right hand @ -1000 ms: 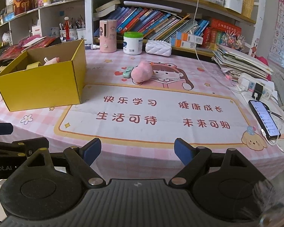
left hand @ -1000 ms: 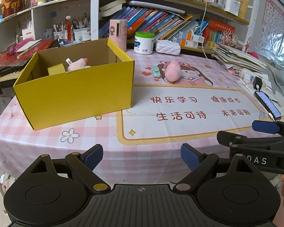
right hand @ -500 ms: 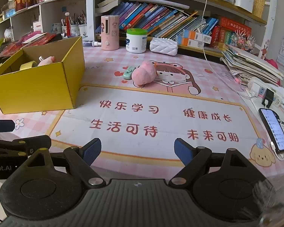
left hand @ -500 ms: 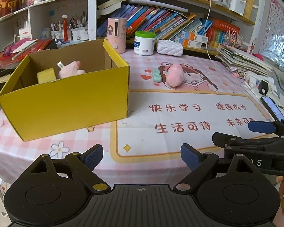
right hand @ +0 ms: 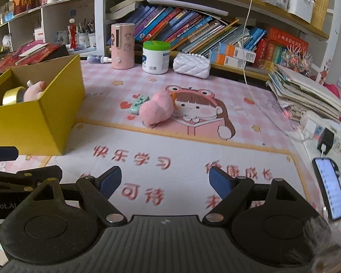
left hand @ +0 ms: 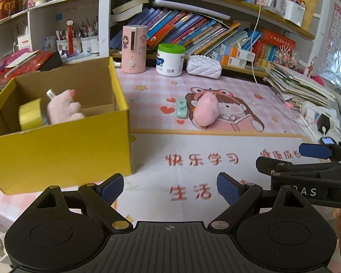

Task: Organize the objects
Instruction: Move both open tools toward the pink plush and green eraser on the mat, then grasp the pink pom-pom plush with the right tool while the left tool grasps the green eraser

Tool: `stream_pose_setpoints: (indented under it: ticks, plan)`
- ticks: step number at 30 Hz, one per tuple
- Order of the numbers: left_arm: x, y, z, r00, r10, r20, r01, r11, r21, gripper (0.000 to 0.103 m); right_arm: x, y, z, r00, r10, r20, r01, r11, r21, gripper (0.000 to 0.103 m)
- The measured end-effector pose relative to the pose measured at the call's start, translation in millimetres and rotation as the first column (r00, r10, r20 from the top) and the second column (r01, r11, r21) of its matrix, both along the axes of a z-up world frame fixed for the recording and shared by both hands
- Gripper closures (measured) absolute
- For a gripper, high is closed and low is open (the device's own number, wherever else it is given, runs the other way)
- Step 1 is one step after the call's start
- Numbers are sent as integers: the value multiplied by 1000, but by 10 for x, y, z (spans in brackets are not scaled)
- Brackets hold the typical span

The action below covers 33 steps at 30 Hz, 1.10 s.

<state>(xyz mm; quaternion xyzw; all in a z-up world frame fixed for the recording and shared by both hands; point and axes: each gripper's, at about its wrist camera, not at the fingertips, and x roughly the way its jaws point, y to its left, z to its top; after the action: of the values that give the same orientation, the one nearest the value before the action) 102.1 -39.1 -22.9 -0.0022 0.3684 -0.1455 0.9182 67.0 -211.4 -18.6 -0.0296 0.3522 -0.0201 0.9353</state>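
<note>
A yellow cardboard box (left hand: 61, 150) (right hand: 41, 122) stands at the left of the table; inside lie a pink plush paw (left hand: 63, 108) and a roll of yellow tape (left hand: 30, 116). A pink fluffy toy (left hand: 205, 109) (right hand: 156, 110) and a small mint-green item (left hand: 181, 107) (right hand: 137, 103) lie side by side on the printed mat, beyond both grippers. My left gripper (left hand: 170, 187) is open and empty over the mat's near edge, just right of the box. My right gripper (right hand: 164, 180) is open and empty, to the right of the left one.
At the back stand a pink dispenser (left hand: 134, 49), a white jar with green lid (left hand: 170, 60) and a white quilted pouch (left hand: 203, 67) before a bookshelf. A stack of papers (right hand: 307, 95), a power strip and a lit phone (right hand: 329, 187) lie at the right.
Both grippers have moved forward over the table toward the pink toy and box. Both stay open and empty.
</note>
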Motion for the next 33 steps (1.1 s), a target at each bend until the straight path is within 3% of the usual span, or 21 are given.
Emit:
stream_pose_setpoints:
  ticks: [19,33]
  plan:
    - [498,-532,-30,993,120,-19,-119,992,50,12,849,-637,-80,994,103,-20,-102,993,57,19]
    - [659,-737,-161,983,172,-63,-164,980,113,12,1508,-700,-260,970,239,-33,-233,965,123,19]
